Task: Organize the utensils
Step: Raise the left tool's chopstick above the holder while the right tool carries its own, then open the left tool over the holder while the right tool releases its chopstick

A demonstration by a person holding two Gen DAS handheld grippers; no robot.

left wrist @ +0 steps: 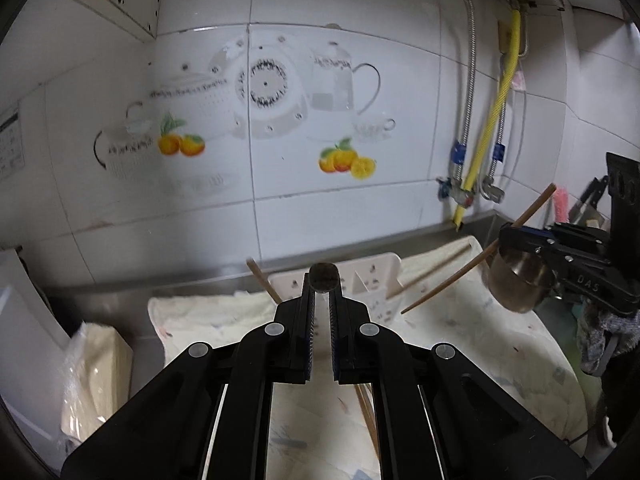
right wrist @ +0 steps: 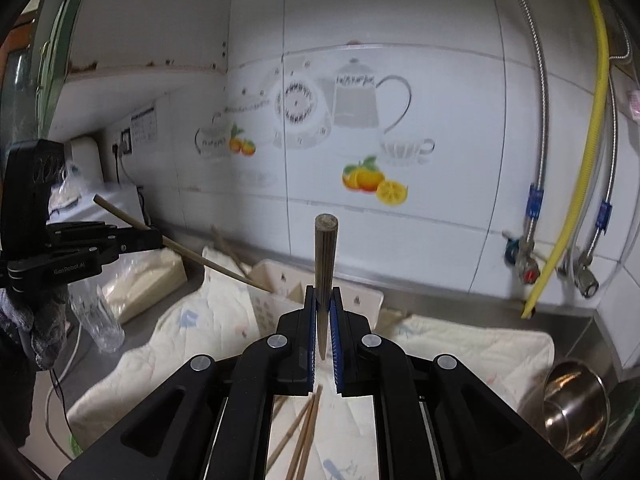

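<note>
My left gripper (left wrist: 324,286) is shut on a brown chopstick (left wrist: 324,276), seen end-on at its tips. In the right wrist view that left gripper (right wrist: 154,240) sits at the left, its chopstick (right wrist: 208,262) slanting down toward a white slotted utensil holder (right wrist: 272,304). My right gripper (right wrist: 323,298) is shut on another chopstick (right wrist: 326,252) that stands up between its pads. From the left wrist view, the right gripper (left wrist: 508,234) is at the right with its chopstick (left wrist: 452,276) slanting over the holder (left wrist: 372,276). Several loose chopsticks (right wrist: 306,428) lie on the pale cloth (right wrist: 460,344) below.
A steel cup (right wrist: 576,400) stands at the cloth's right edge. A plastic-wrapped pack (left wrist: 96,364) lies left of the cloth. A yellow hose (right wrist: 588,152) and metal pipes with valves run down the tiled wall at the right. More chopsticks (left wrist: 262,280) lean near the holder.
</note>
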